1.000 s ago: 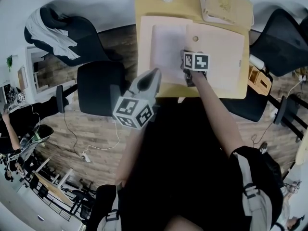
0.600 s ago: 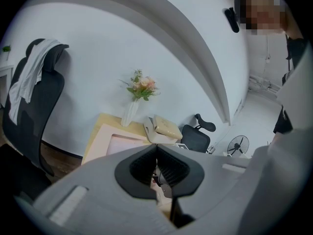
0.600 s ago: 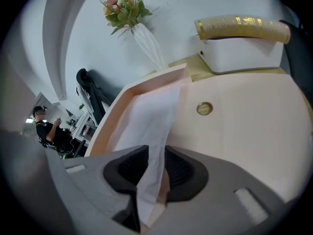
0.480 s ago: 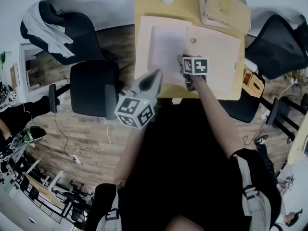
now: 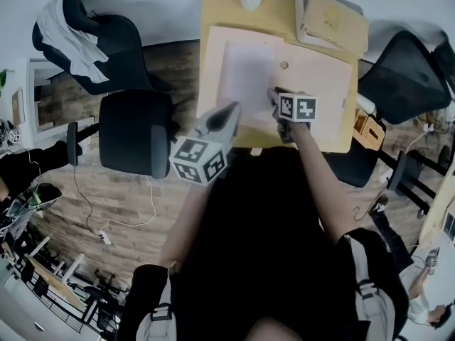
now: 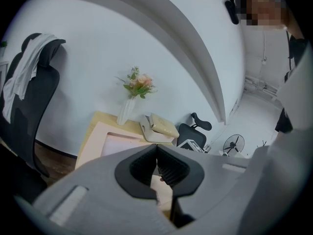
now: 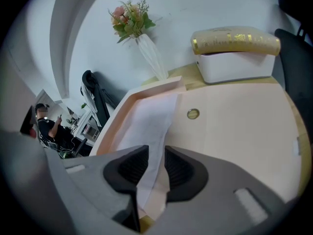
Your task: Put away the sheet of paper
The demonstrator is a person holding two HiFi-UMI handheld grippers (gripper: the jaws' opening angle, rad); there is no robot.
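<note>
Our right claw (image 7: 155,153) stood spread, its jaws having just been opening. The near edge of the sheet of paper (image 7: 146,121) ran between the two dark pads, and neither pad pressed on it. We saw the sheet lying on the left half of an open pink folder (image 7: 244,121), so it was inside the folder but not yet covered. A small round snap (image 7: 192,113) sat on the folder's right half, just beside the sheet's far right corner. The folder lay flat on the pale wooden surface (image 5: 213,9) and took up most of it.

Our left claw (image 6: 156,153) was pressed together with nothing in it. We held it raised over the near left corner of the surface. It pointed toward the folder and touched neither the folder nor the sheet.

Beyond the folder, at the far edge of the surface, stood a white vase (image 7: 152,55) of pink flowers. To its right sat a white box (image 7: 234,65) with a gold-coloured top, close to the folder's far right corner.

Off the surface, a black office chair (image 5: 131,130) stood just to the left. A second chair (image 5: 114,38) stood farther back on that side, with a white cloth (image 5: 67,38) draped over it. We saw a third chair (image 5: 402,69) to the right of the surface, and a wooden floor (image 5: 128,197) lay under all of them.
</note>
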